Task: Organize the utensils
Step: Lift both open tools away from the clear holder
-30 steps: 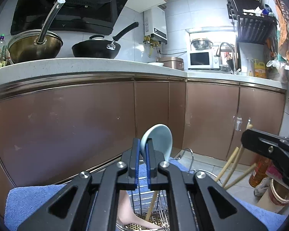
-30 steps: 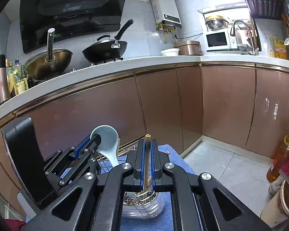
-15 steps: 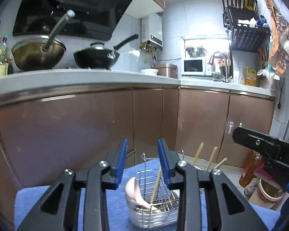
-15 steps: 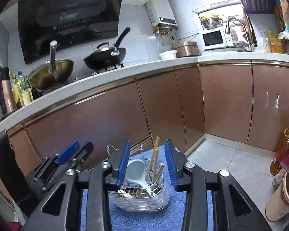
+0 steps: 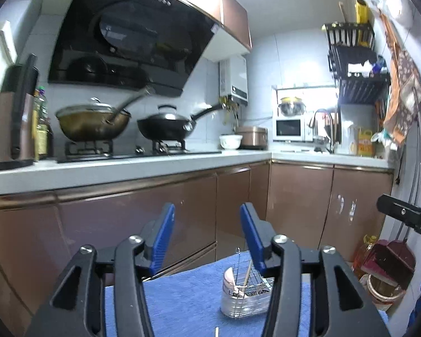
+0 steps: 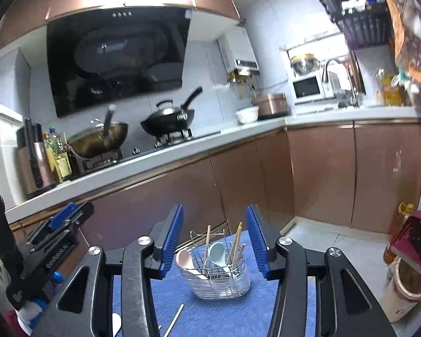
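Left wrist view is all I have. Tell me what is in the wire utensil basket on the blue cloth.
Observer: From the right wrist view, the wire utensil basket holds a pale blue ceramic spoon beside a pink ceramic spoon.
Operator: Report the chopsticks.
Observer: Several wooden chopsticks stand in it, leaning.
Operator: Check the cloth for strays.
Observer: One loose wooden chopstick lies on the blue cloth, in front of the basket.
Operator: Confirm the right hand-held gripper.
Observer: The right hand-held gripper is open and holds nothing.
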`<act>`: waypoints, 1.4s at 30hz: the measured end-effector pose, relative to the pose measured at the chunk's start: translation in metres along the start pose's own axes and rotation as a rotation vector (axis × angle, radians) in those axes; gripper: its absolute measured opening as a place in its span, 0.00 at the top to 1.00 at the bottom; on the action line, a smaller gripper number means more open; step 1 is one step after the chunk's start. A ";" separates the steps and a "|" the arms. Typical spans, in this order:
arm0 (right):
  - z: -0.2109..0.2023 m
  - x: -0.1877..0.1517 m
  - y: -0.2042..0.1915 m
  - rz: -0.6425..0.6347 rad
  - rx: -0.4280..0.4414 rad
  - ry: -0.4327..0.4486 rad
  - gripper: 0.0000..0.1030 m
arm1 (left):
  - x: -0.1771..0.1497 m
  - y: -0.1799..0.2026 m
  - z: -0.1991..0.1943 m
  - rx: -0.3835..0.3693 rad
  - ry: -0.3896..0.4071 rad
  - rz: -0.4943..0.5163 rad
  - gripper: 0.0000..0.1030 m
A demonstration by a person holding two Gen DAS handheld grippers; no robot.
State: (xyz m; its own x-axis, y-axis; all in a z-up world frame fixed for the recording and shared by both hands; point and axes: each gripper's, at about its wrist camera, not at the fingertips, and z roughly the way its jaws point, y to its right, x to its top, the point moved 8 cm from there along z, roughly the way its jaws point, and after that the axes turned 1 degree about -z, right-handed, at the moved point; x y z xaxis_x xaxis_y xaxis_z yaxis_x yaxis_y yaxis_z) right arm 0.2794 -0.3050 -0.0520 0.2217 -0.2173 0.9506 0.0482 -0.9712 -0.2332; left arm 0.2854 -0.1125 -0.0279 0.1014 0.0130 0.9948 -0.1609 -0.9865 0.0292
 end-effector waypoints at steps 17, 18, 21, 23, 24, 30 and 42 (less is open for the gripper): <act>-0.097 -0.016 -0.050 -0.060 -0.084 0.023 0.06 | 0.005 -0.042 -0.121 -0.018 -0.009 -0.008 0.38; -0.101 -0.018 -0.053 -0.067 -0.097 0.021 0.06 | 0.004 -0.042 -0.125 -0.018 -0.010 -0.008 0.38; -0.110 -0.026 -0.060 -0.094 -0.126 0.014 0.06 | -0.001 -0.043 -0.136 -0.017 -0.024 -0.013 0.37; -0.116 -0.031 -0.063 -0.109 -0.134 0.010 0.06 | -0.005 -0.043 -0.144 -0.019 -0.035 -0.019 0.37; -0.120 -0.034 -0.064 -0.115 -0.141 0.010 0.04 | -0.007 -0.043 -0.147 -0.019 -0.040 -0.021 0.37; -0.136 -0.042 -0.067 -0.140 -0.196 0.028 0.02 | -0.017 -0.043 -0.166 -0.026 -0.053 -0.023 0.37; -0.166 -0.042 -0.072 -0.157 -0.278 0.090 0.00 | -0.034 -0.052 -0.182 -0.027 -0.079 -0.040 0.37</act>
State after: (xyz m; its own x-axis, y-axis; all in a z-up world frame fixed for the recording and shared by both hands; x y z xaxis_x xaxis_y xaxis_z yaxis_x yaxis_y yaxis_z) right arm 0.1046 -0.2421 -0.0415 0.1454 -0.0584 0.9876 -0.1954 -0.9803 -0.0292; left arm 0.1119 -0.0323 -0.0459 0.1853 0.0385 0.9819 -0.1811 -0.9808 0.0726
